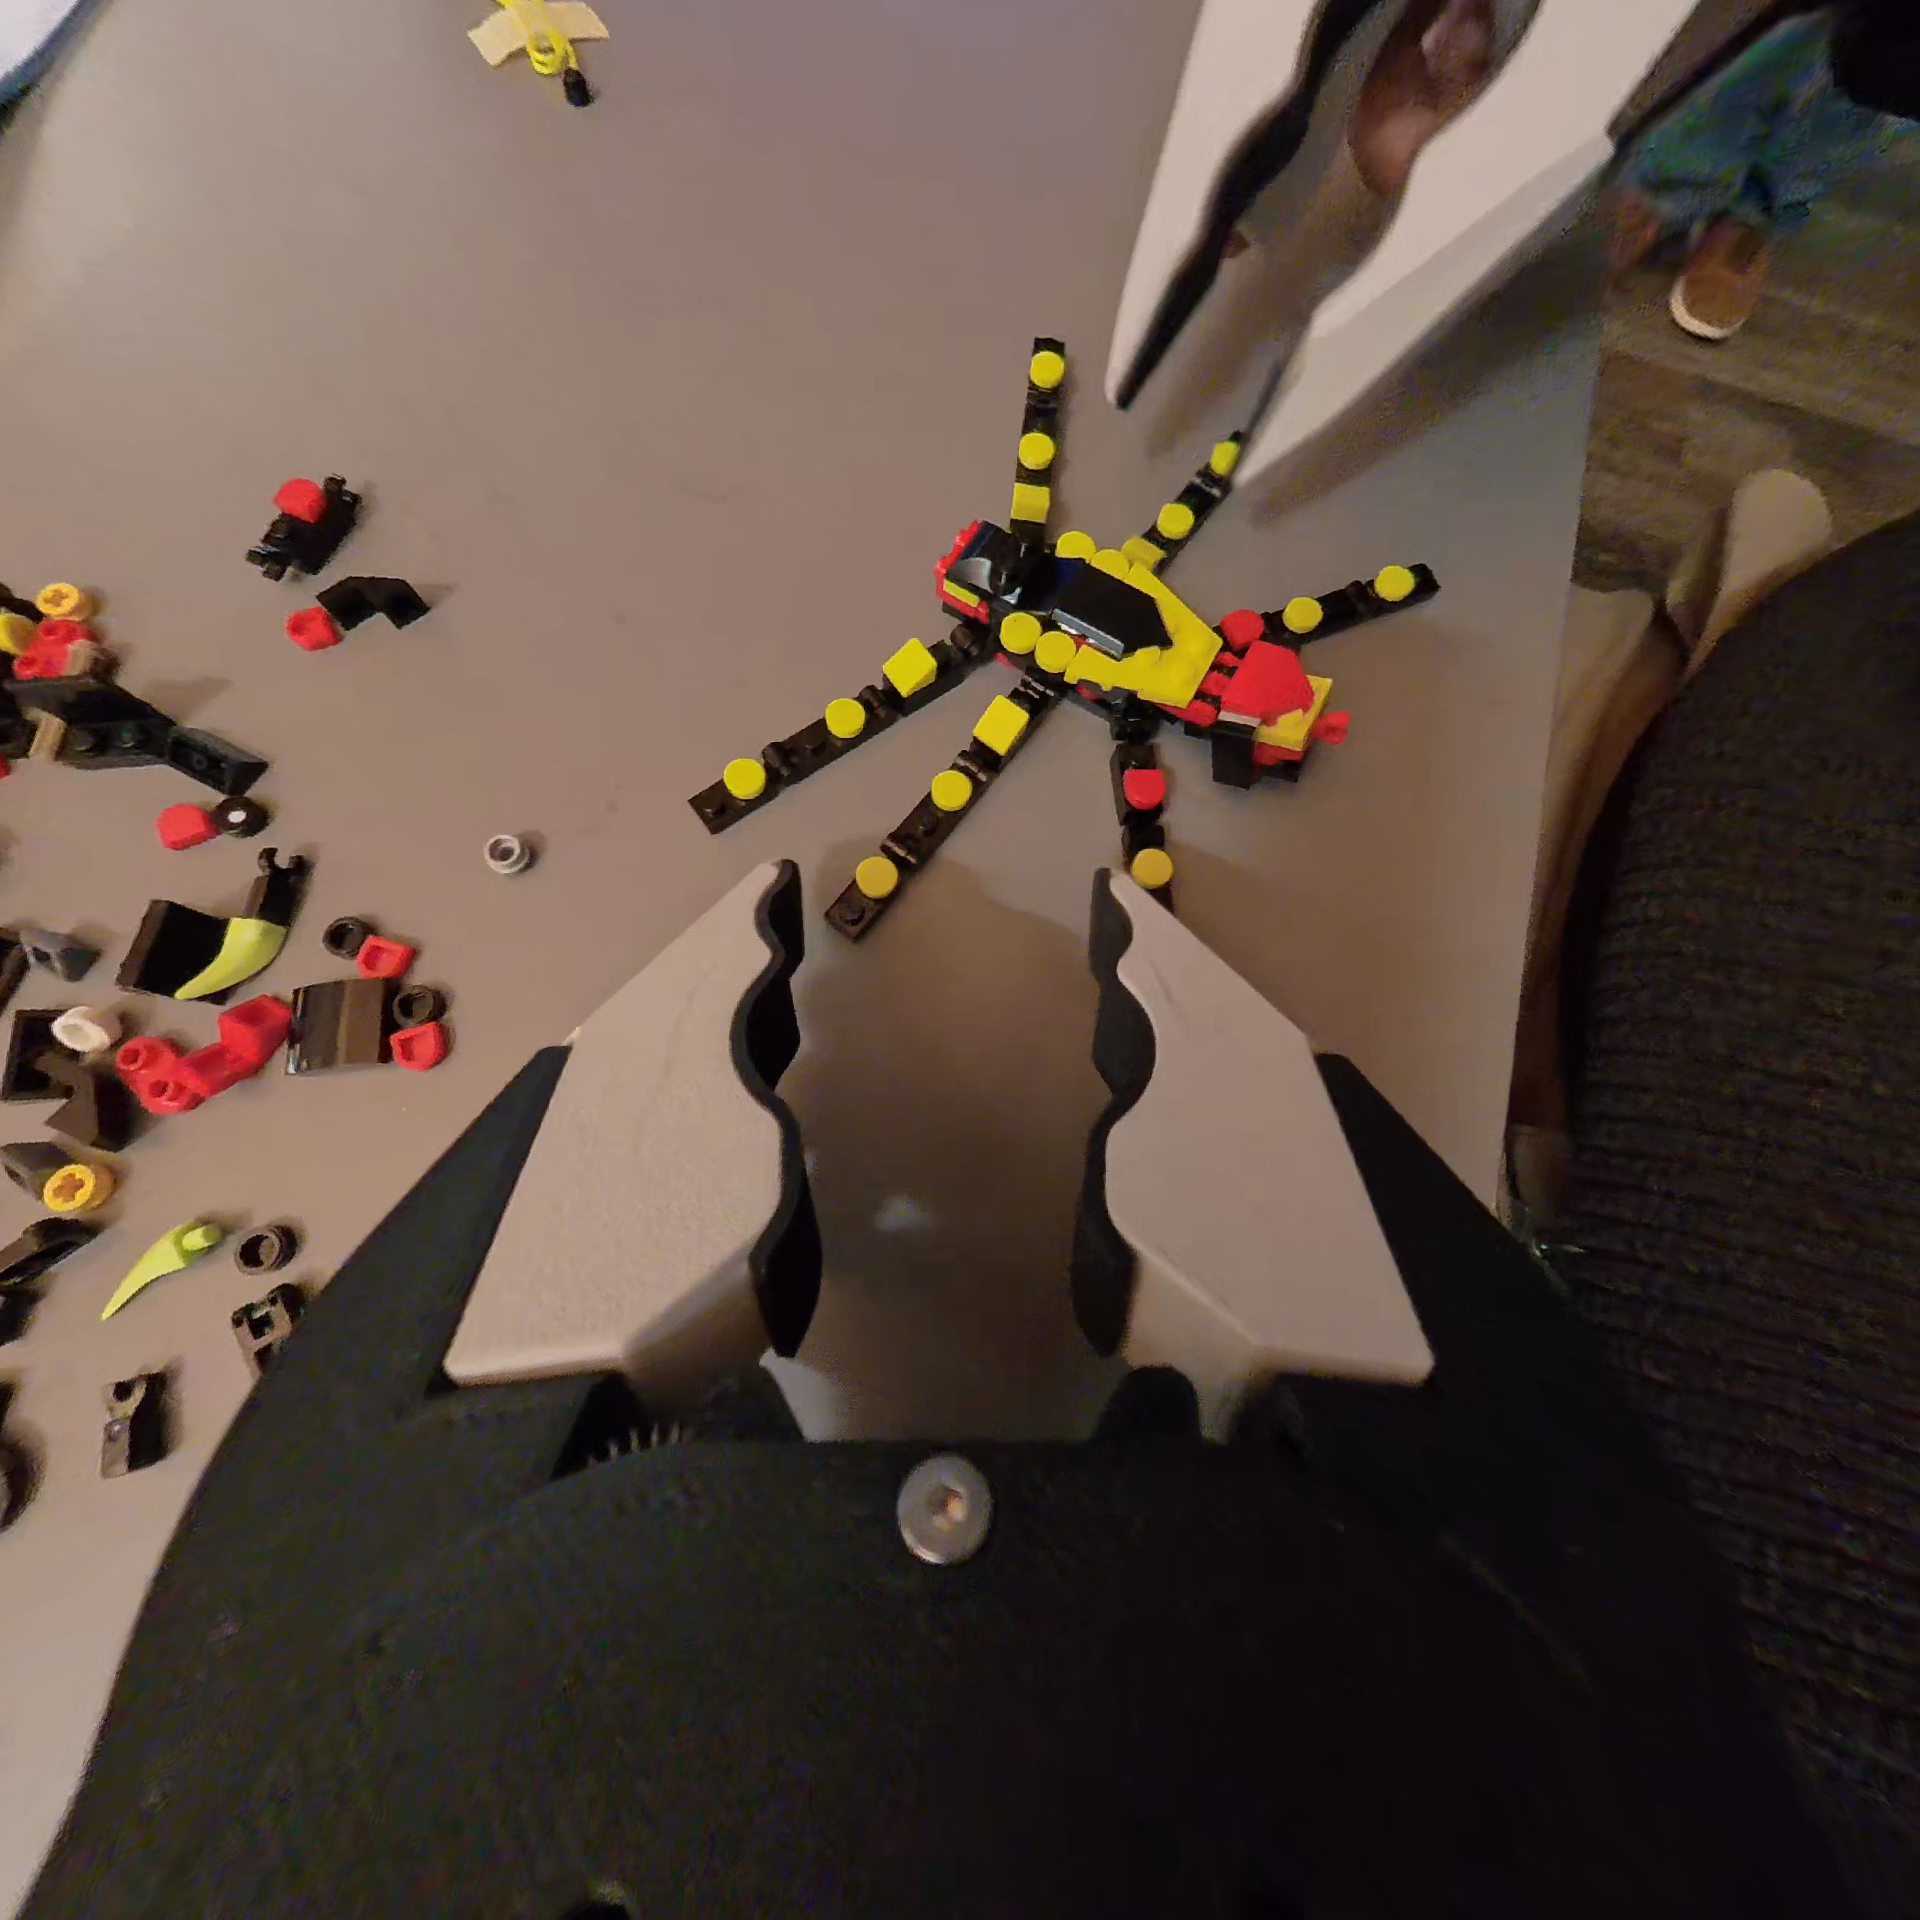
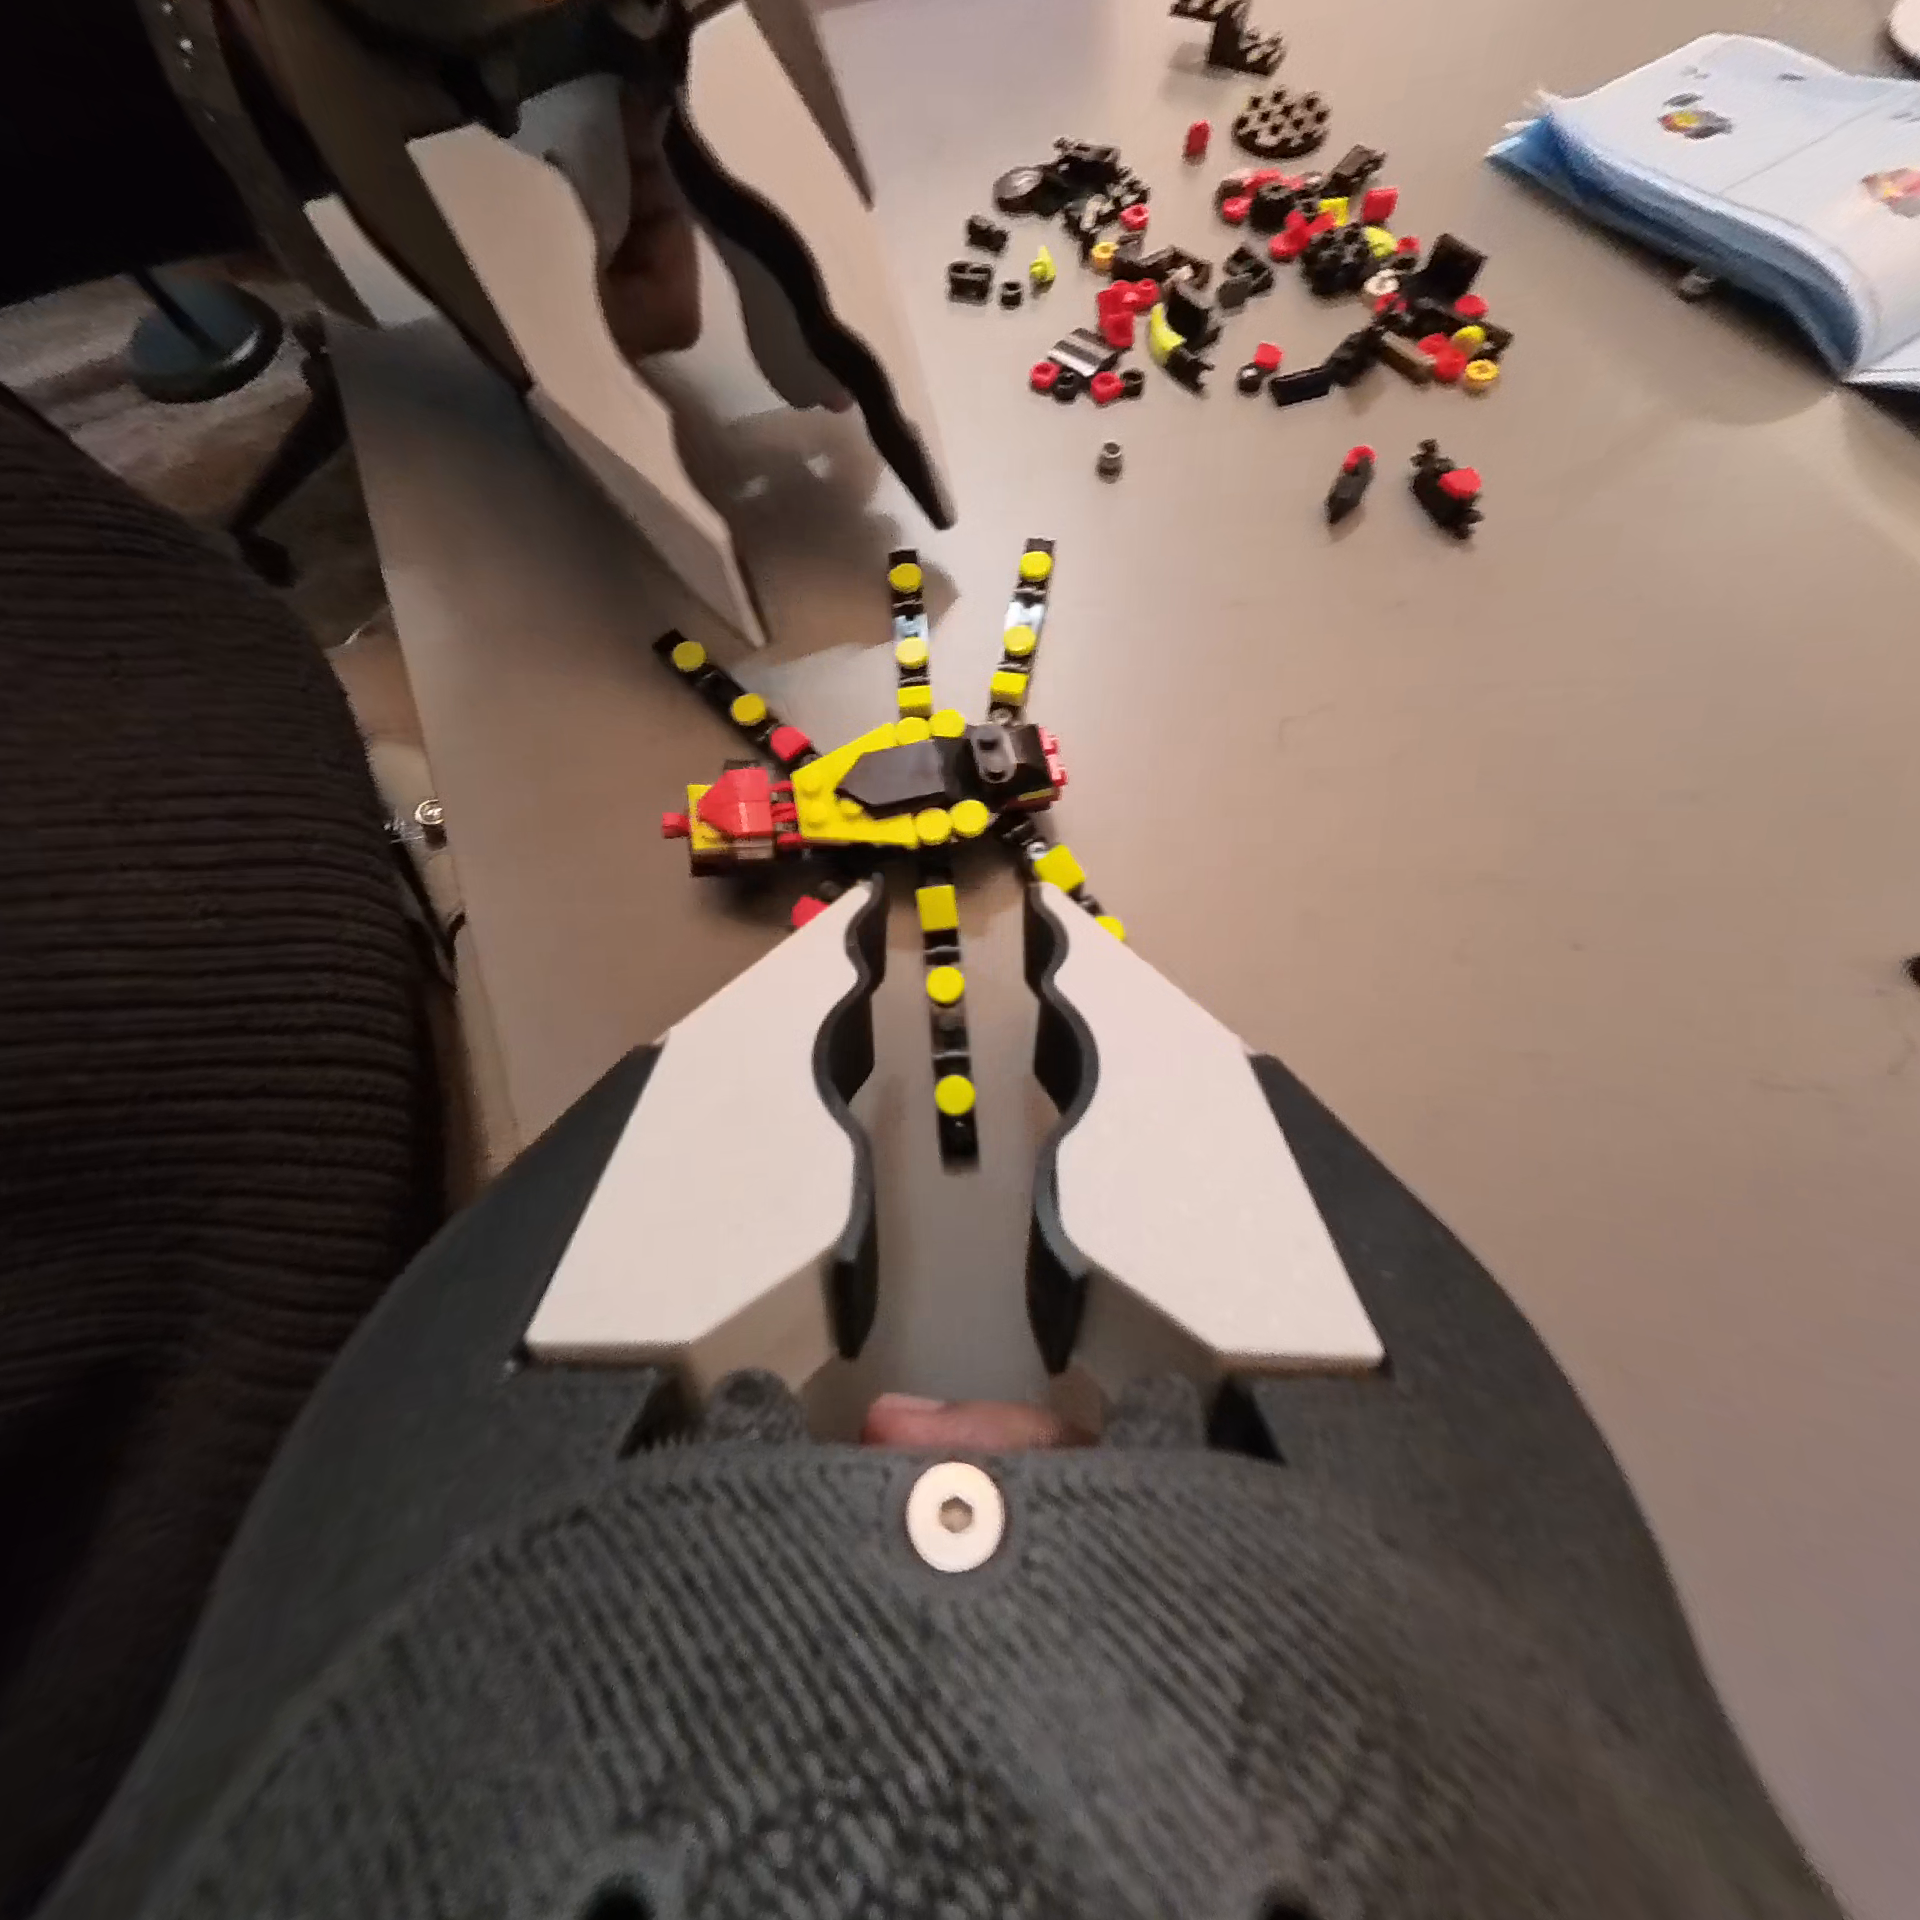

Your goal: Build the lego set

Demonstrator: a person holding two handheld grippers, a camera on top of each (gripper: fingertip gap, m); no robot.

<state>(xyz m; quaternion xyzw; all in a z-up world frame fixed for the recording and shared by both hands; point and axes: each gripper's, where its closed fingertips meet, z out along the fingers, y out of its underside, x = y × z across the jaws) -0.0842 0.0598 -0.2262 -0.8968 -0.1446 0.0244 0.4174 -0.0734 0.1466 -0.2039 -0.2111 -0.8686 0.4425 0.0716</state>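
Observation:
A black, yellow and red lego spider [image 1: 1117, 634] lies flat on the grey table [image 1: 644, 343], its legs spread out. My left gripper [image 1: 945, 883] is open and empty, its tips just short of the near legs. In the right wrist view the spider [image 2: 904, 795] lies ahead. My right gripper [image 2: 951, 899] is open and empty, hovering over one spider leg [image 2: 945, 1029] that runs between its fingers. The right gripper also shows in the left wrist view [image 1: 1195, 426], beyond the spider. The left gripper shows in the right wrist view [image 2: 831, 571], beyond the spider.
A pile of loose black, red and yellow pieces [image 1: 156, 987] lies left of the spider, also seen in the right wrist view [image 2: 1268, 270]. A blue instruction booklet [image 2: 1756, 177] lies at the far right. The table edge [image 1: 1548, 831] and a person's dark clothing [image 1: 1766, 1039] are close by the spider. Spacing between my two grippers at the tips: around 10 cm.

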